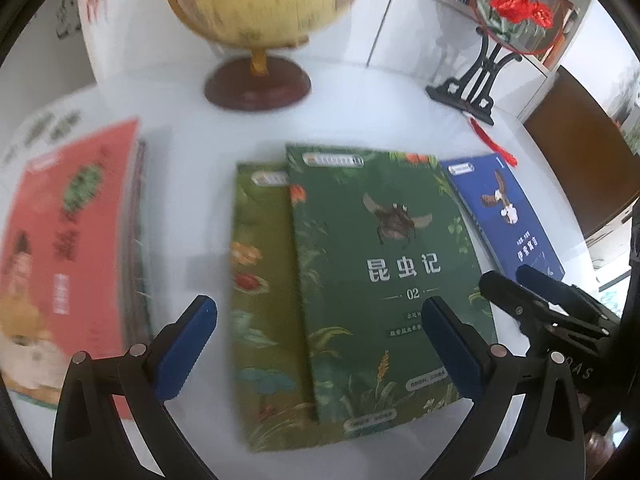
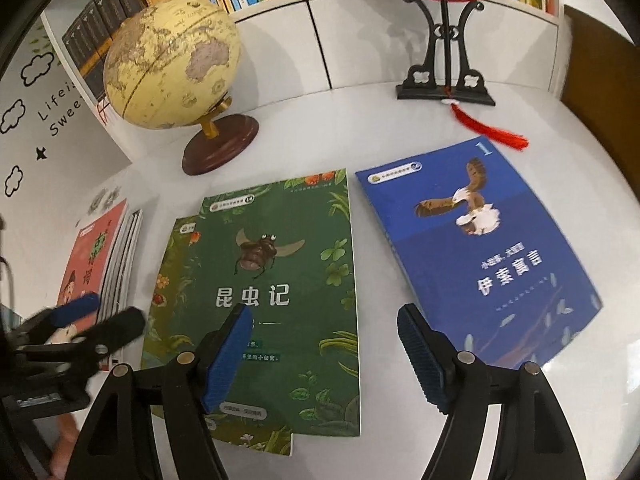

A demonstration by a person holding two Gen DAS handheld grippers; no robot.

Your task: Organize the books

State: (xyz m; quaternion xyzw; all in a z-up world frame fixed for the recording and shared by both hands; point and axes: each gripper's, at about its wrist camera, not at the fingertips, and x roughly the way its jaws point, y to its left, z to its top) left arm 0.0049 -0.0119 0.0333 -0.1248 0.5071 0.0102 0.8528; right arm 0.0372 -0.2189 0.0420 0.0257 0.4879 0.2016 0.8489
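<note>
Books lie flat on a white table (image 2: 304, 128): a green insect book (image 2: 288, 280) overlapping an olive one (image 1: 264, 300), a blue eagle book (image 2: 480, 252) just beside them to the right, and a pink-covered stack (image 1: 68, 248) at the left, seemingly the gathering pile. Both grippers, left (image 1: 316, 344) and right (image 2: 320, 356), hover wide open and empty above the green book, likely poised to lift it.

A yellow globe (image 2: 172, 64) on a dark wooden base stands left of a black fan stand (image 2: 446, 60) with a red tassel (image 2: 492, 130).
</note>
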